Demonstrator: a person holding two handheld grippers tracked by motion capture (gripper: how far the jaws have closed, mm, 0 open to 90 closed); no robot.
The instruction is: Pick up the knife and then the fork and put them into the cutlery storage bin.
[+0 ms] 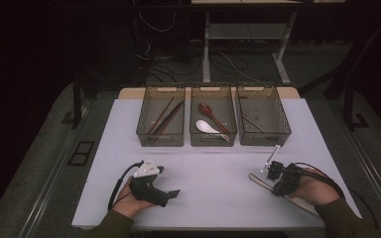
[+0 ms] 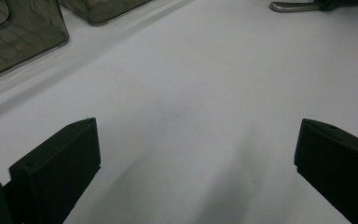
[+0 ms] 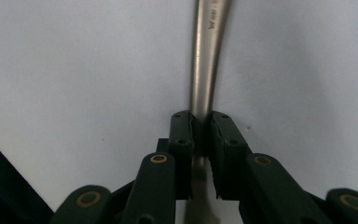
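Right gripper (image 3: 201, 135) jaws clamp a metal utensil (image 3: 207, 56) — seemingly cutlery; left gripper (image 2: 196, 158) jaws wide, empty.

Bare white table (image 1: 213, 168) is lying open between the two hands; three mesh bins (image 1: 213, 123) are standing side by side along the far edge, blocking forward passage, with narrow gaps between them.

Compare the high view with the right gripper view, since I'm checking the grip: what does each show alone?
High view alone: three smoky translucent plastic bins at the white table's far side, and the left claw, open. Right gripper view alone: the right claw's pads pinching the handle, which bears a stamp. Both: the right claw on the slim silver metal utensil.
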